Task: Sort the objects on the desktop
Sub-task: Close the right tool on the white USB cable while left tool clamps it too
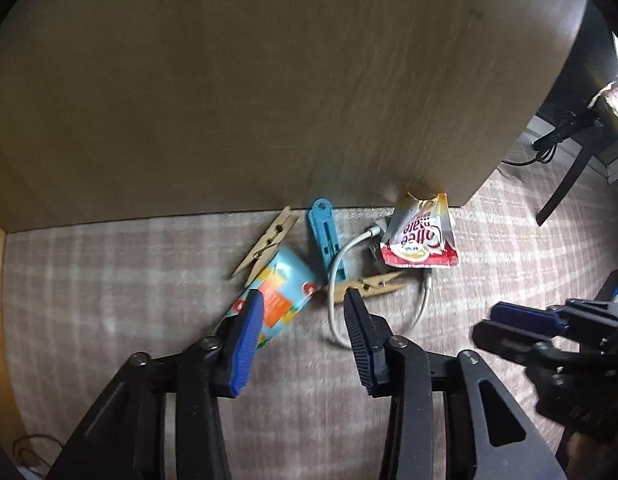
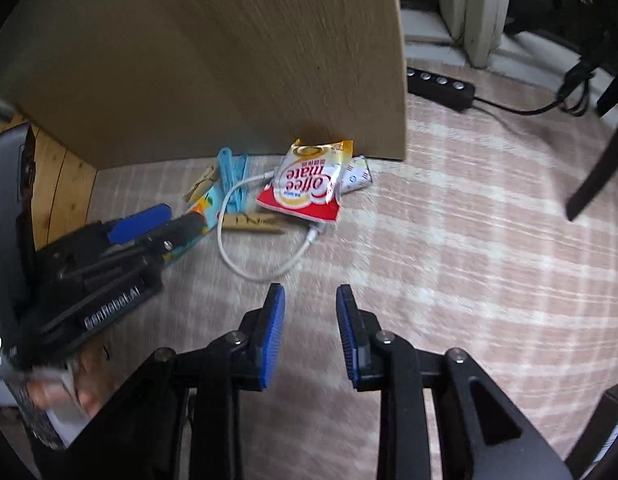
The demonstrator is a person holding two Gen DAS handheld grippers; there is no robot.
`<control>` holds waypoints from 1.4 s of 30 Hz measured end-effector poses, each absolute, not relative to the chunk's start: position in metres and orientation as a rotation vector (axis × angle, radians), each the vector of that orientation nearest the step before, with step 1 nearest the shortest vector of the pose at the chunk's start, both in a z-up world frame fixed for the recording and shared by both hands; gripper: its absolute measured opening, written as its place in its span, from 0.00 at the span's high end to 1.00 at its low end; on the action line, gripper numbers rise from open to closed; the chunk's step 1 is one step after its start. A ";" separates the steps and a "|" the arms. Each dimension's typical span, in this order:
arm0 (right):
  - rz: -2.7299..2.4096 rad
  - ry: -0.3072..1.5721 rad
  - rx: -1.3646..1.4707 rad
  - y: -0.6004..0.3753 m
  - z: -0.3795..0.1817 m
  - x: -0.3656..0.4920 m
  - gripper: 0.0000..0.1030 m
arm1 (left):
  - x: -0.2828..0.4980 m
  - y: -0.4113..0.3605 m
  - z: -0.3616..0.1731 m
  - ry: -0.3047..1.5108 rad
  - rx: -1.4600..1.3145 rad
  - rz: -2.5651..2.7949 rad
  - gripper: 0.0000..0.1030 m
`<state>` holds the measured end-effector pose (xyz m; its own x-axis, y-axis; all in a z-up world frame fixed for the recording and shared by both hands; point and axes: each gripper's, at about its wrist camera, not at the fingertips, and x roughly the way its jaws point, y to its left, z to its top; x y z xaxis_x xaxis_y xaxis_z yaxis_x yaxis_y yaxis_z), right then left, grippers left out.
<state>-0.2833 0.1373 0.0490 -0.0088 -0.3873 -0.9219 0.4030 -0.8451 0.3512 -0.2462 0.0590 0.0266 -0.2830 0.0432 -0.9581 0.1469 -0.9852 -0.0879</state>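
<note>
A small pile lies on the plaid cloth (image 1: 109, 280) at the foot of an upright wooden board (image 1: 269, 100): a light blue and orange packet (image 1: 287, 284), two wooden clothespins (image 1: 269, 240) (image 1: 373, 286), a blue plastic clip (image 1: 325, 232), a white cable (image 1: 423, 304) and a red and white Coffee mate sachet (image 1: 419, 236). My left gripper (image 1: 303, 300) hovers open just over the packet, its pads not pressing on anything. My right gripper (image 2: 310, 292) is open over bare cloth, short of the cable (image 2: 257, 278) and the sachet (image 2: 309, 184).
A small white sachet (image 2: 357, 176) lies tucked behind the Coffee mate one. A black power strip (image 2: 441, 84) with its cord lies beyond the board, and a dark chair leg (image 2: 597, 172) slants at the right. A wooden panel (image 2: 57, 184) borders the cloth on the left.
</note>
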 end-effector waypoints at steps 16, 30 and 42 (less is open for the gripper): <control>-1.922 -0.028 1.777 0.105 0.025 -0.293 0.80 | -0.273 0.070 -0.002 0.307 1.909 -2.442 0.77; -1.929 -0.112 1.798 0.105 0.014 -0.294 0.98 | -0.279 0.078 -0.006 0.410 1.906 -2.437 0.96; -1.887 -0.119 1.763 0.117 0.026 -0.271 0.99 | -0.227 0.087 -0.008 0.466 1.911 -2.433 0.97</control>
